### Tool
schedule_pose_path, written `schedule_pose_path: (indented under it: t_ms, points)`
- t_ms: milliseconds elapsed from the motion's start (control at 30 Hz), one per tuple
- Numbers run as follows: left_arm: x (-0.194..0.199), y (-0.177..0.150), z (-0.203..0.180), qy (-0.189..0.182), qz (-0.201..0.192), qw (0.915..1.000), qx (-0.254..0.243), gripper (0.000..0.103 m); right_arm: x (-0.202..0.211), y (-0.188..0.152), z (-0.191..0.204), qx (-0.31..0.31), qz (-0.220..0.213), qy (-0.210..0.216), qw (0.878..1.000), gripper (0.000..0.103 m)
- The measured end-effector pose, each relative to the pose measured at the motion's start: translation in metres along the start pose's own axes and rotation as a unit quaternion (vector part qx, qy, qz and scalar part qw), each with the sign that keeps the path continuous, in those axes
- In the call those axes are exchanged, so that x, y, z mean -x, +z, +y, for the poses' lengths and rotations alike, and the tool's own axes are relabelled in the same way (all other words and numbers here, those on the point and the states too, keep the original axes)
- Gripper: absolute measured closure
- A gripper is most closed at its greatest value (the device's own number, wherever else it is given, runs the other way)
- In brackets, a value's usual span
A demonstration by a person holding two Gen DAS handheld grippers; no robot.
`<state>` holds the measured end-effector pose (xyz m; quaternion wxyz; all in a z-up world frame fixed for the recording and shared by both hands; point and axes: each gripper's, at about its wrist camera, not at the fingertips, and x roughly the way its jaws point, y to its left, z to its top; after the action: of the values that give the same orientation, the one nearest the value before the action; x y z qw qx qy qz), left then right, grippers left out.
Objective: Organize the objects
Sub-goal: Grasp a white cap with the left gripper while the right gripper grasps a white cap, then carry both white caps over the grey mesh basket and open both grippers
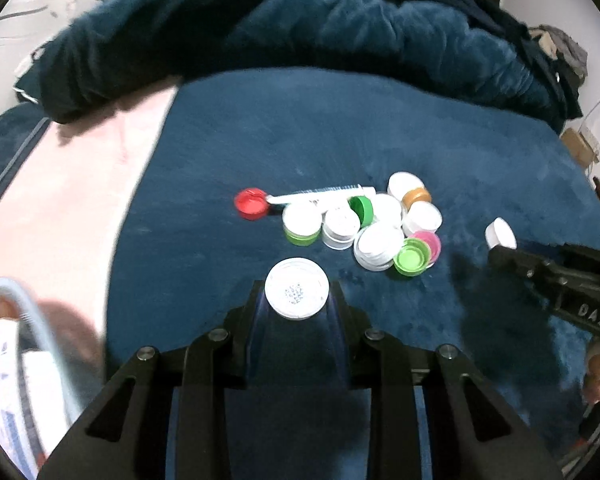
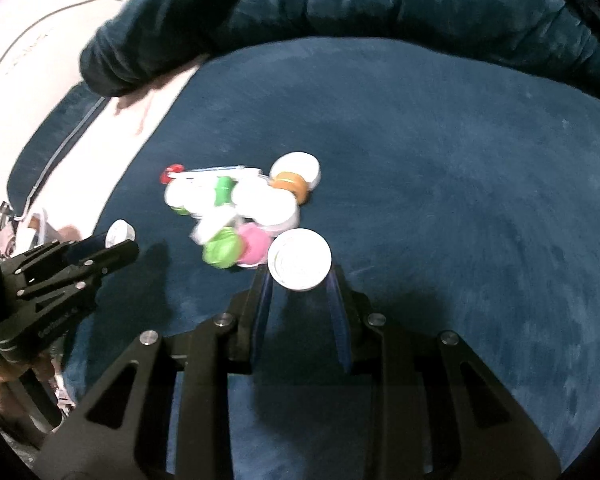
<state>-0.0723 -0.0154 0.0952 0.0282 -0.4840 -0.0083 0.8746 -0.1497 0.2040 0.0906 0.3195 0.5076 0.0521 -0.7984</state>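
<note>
On the dark blue blanket [image 1: 228, 152] lies a pile of bottle caps [image 1: 380, 240]: white, green, pink and orange ones. A red cap [image 1: 252, 203] and a syringe [image 1: 320, 194] lie at its far left side. My left gripper [image 1: 297, 294] is shut on a wide white cap [image 1: 296, 280], held above the blanket in front of the pile. In the right wrist view, my right gripper [image 2: 299, 272] is shut on another white cap [image 2: 299, 256], just right of the pile [image 2: 240, 208]. Each gripper also shows in the other's view, the right gripper [image 1: 500, 250] and the left gripper [image 2: 118, 246], each holding its cap.
A bunched dark blue duvet [image 1: 340, 32] rises behind the pile. A pink sheet [image 1: 68, 208] borders the blanket on the left. A clear plastic container [image 1: 4, 360] sits at the lower left. A hand [image 1: 598, 376] shows at the right edge.
</note>
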Motion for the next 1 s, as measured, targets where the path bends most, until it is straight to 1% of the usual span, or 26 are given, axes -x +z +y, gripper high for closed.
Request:
schedule_pose_path:
  t_ms: [100,200,400,533,633,733,800,900,967,1000]
  points:
    - [0.036,-0.004,0.012,0.004,-0.025,0.9996,0.010,0.072,0.017,-0.004,0.021,0.009,-0.013,0.012,1.000,0.074]
    - [0.069,-0.015,0.029,0.009,-0.044,0.9986,0.027,0.072,0.032,-0.009,0.046,0.016,-0.026,0.036,0.999,0.074]
    - [0.126,-0.054,0.072,0.028,-0.071,0.9944,0.074,0.072,0.046,-0.018,0.121,0.042,-0.038,0.105,0.993,0.074]
    - [0.159,-0.083,0.113,0.036,-0.088,0.9872,0.128,0.072,0.044,-0.025,0.173,0.064,-0.033,0.154,0.985,0.074]
    - [0.174,-0.102,0.141,0.052,-0.092,0.9809,0.164,0.072,0.035,-0.030,0.211,0.087,-0.020,0.180,0.980,0.074]
    - [0.181,-0.119,0.167,0.068,-0.087,0.9744,0.196,0.072,0.021,-0.035,0.241,0.111,-0.004,0.190,0.975,0.074]
    - [0.183,-0.128,0.182,0.069,-0.083,0.9701,0.217,0.072,0.013,-0.037,0.255,0.119,0.005,0.192,0.974,0.074]
    - [0.179,-0.141,0.202,0.066,-0.072,0.9636,0.249,0.072,0.000,-0.036,0.266,0.110,0.019,0.203,0.973,0.073]
    - [0.173,-0.145,0.210,0.063,-0.062,0.9613,0.261,0.072,-0.013,-0.034,0.268,0.088,0.041,0.200,0.975,0.072]
    - [0.171,-0.148,0.214,0.068,-0.057,0.9609,0.262,0.062,-0.015,-0.035,0.268,0.077,0.051,0.195,0.976,0.072]
